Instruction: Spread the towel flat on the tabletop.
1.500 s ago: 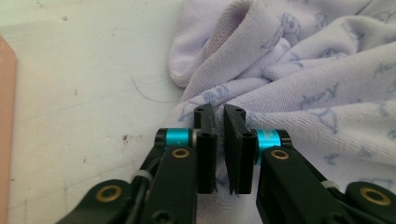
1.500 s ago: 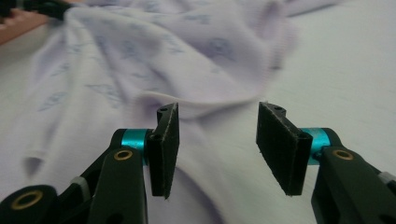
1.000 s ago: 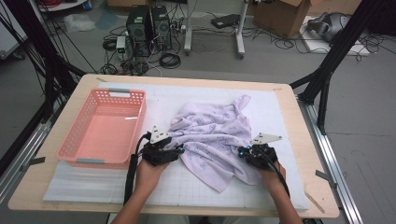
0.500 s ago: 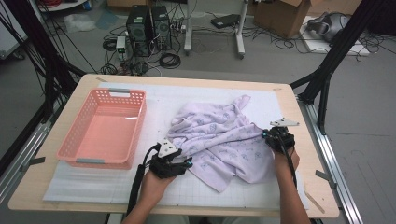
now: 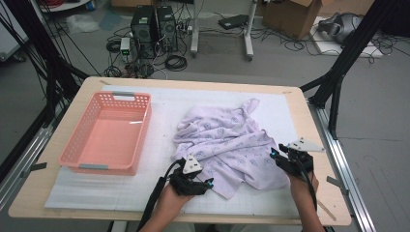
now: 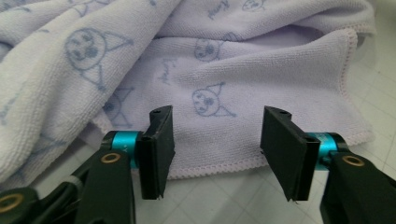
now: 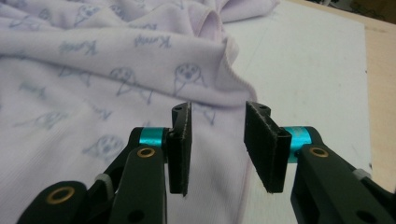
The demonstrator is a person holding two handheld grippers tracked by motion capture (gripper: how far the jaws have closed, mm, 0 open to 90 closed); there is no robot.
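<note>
Lilac terry — one towel (image 5: 232,145) lies crumpled mid-table beside one pink basket (image 5: 109,133), and of two grippers the left gripper (image 6: 216,144) gapes wide at its near hem while the right gripper (image 7: 218,140) stands moderately open over its right edge — neither gripping cloth.

A lilac towel (image 7: 93,88) carries cartoon faces and a repeated cursive word in blue, seemingly "Kuromi," though the lettering stays too faint to confirm.
</note>
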